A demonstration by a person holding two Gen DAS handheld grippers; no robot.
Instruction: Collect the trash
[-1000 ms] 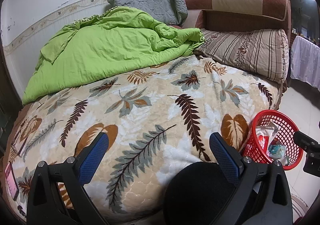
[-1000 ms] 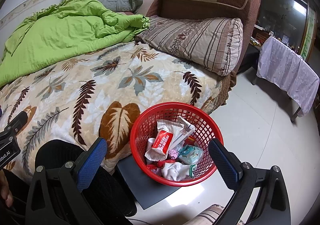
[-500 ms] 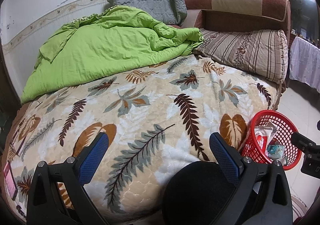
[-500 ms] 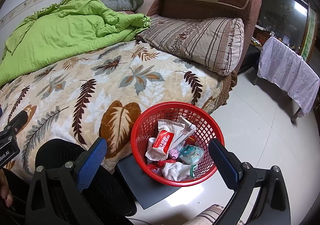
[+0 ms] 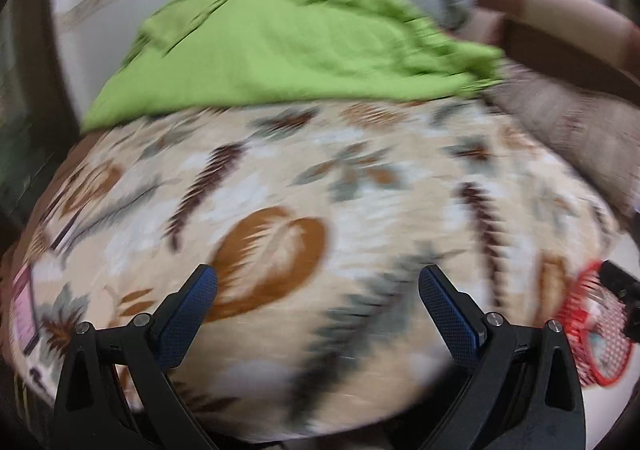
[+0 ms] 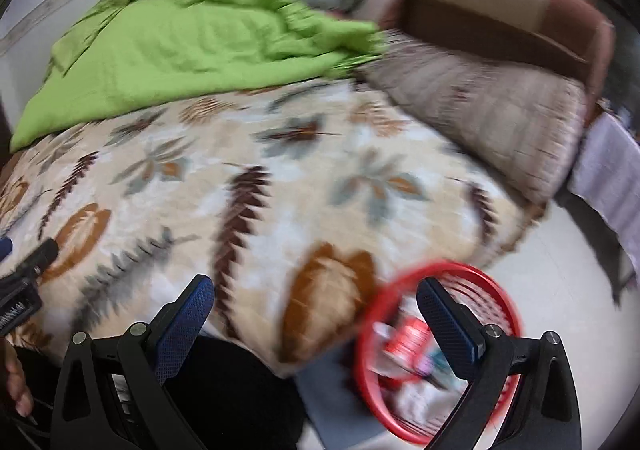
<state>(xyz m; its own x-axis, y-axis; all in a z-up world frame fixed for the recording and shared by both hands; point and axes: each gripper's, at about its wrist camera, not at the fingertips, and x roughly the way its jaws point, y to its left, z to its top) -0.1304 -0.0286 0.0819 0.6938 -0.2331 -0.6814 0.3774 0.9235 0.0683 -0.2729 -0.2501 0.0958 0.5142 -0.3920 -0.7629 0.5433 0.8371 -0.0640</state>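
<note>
Leaf-patterned bedding [image 5: 304,185] covered the bed, with a crumpled green quilt [image 6: 192,37] toward the wall and a striped pillow [image 6: 488,117] by the brown headboard [image 6: 500,9]. Both views were blurred. The left gripper [image 5: 318,284] hung over the blanket, jaws wide and empty. The right gripper [image 6: 315,292] also had wide, empty jaws. The red trash basket [image 6: 404,432] sat on the floor beside the bed, holding wrappers [image 6: 408,340].

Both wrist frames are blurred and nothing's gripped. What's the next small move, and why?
Probably steady both cameras and scan the leaf-print blanket for leftover litter. The left gripper and right gripper are open and empty, the red basket beside the bed already holds wrappers, and the blur hides any small trash.
</note>
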